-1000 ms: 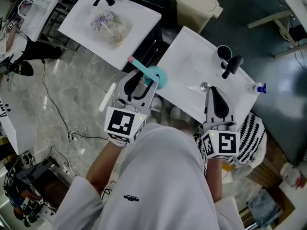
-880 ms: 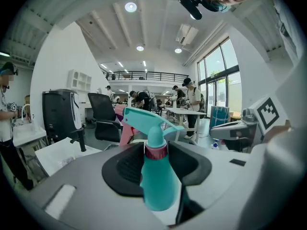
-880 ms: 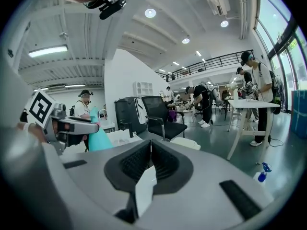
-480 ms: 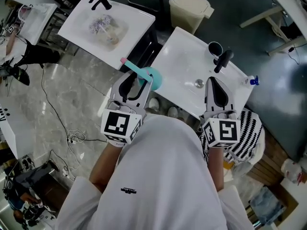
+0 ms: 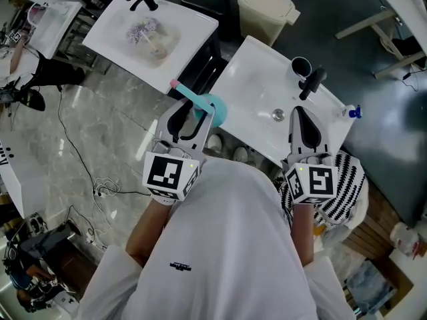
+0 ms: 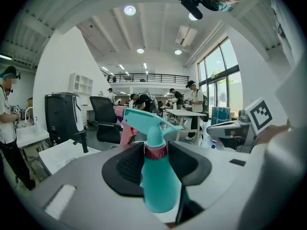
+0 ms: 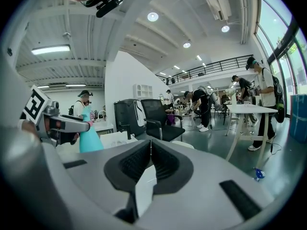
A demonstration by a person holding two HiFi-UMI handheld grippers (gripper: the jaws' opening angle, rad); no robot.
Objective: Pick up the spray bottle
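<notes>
A teal spray bottle (image 5: 212, 107) with a pink trigger stands upright between the jaws of my left gripper (image 5: 194, 115), which is shut on its body just below the red collar. It hangs in the air over the gap between the two white tables. In the left gripper view the spray bottle (image 6: 158, 181) fills the gap of the left gripper (image 6: 156, 150), nozzle pointing left. My right gripper (image 5: 305, 120) hovers over the white sink top (image 5: 257, 79), jaws together and empty. In the right gripper view the right gripper (image 7: 149, 150) holds nothing, and the spray bottle (image 7: 89, 137) shows at the left.
The sink top carries a black faucet (image 5: 311, 82), a drain (image 5: 278, 115), a black cup (image 5: 299, 66) and a small blue item (image 5: 353, 112). A second white table (image 5: 190, 25) lies at the upper left. A beige bin (image 5: 267, 9) stands beyond. Cables (image 5: 100, 187) trail on the floor.
Both grippers have risen slightly, the left one still carrying the bottle. The grip looks the same.
</notes>
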